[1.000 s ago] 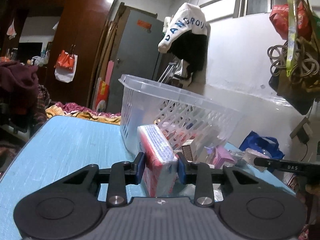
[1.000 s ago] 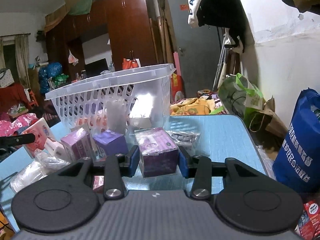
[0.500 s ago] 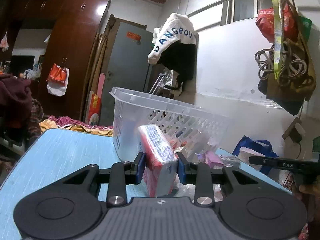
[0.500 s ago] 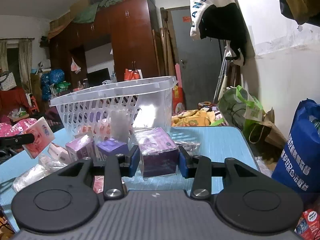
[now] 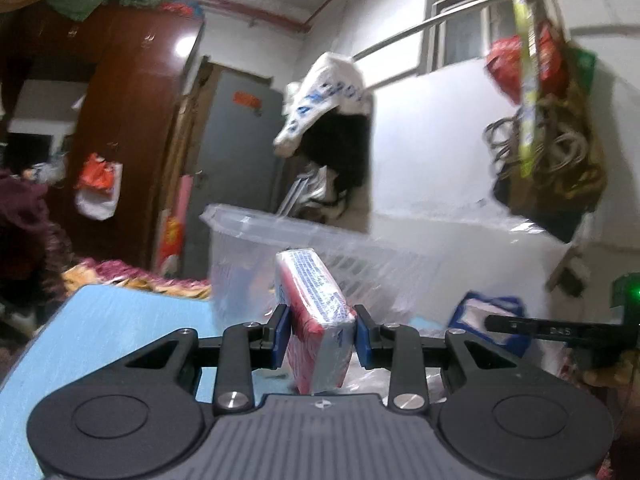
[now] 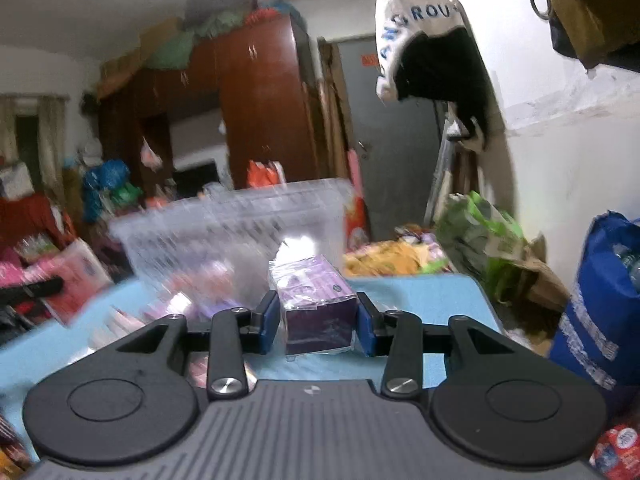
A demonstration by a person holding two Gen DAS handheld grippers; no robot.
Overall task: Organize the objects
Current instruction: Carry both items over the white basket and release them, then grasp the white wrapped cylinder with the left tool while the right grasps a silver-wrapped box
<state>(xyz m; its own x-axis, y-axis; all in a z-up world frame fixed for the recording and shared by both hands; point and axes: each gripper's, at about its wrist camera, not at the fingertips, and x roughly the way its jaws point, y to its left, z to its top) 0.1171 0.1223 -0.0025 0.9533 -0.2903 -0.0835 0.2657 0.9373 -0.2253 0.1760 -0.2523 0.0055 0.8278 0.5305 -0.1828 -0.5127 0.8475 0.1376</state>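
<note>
Left tool pinches a red-white soft pack; right tool pinches a purple box. Both are held just short of the basket. Pack probably light and squashy, film slippery: grip mid-sides, gently.

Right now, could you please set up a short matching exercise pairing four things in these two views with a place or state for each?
Things:
1. red and white pack
2. purple box
3. clear basket
4. white and black garment

Places or states:
A. hanging high by the white wall
B. clamped in the right gripper
C. standing on the blue table
D. clamped in the left gripper

Pairs: 1-D, 2-B, 3-C, 4-A
</note>
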